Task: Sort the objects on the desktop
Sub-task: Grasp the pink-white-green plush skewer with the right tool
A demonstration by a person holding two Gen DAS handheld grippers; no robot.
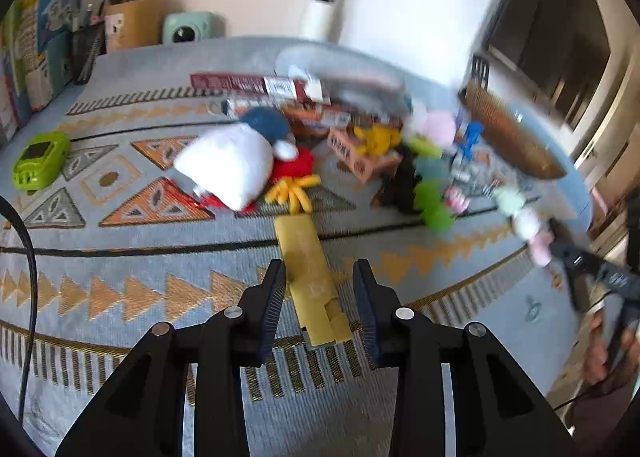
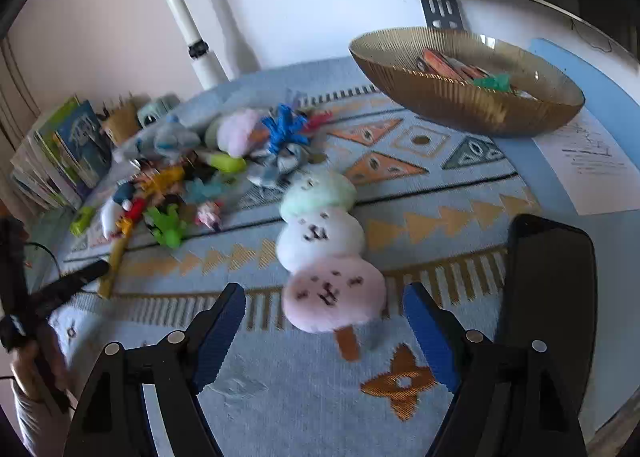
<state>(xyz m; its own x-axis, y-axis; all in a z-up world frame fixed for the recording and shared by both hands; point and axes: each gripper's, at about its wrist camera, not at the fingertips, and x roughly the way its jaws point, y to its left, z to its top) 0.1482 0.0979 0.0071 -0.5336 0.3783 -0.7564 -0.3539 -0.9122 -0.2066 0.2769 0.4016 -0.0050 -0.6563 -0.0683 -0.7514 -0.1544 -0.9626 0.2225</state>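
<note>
A long yellow block (image 1: pixel 308 257) lies flat on the patterned cloth (image 1: pixel 120 237). My left gripper (image 1: pixel 319 265) is open around its near half; the left pad sits close against it and a gap shows on the right. In the right wrist view a plush skewer of green, white and pink balls (image 2: pixel 324 241) on a brown stick lies on the cloth. My right gripper (image 2: pixel 324 289) stands open wide astride the pink ball, with clear gaps on both sides. The toy pile (image 1: pixel 360 145) lies beyond the block.
A ribbed golden bowl (image 2: pixel 464 97) holding a few items stands at the back right. A black slab (image 2: pixel 548 277) and a sheet of paper (image 2: pixel 588 165) lie to the right. Books (image 1: pixel 36 49), a pen cup (image 1: pixel 132 21) and a green gadget (image 1: pixel 40 161) sit on the left.
</note>
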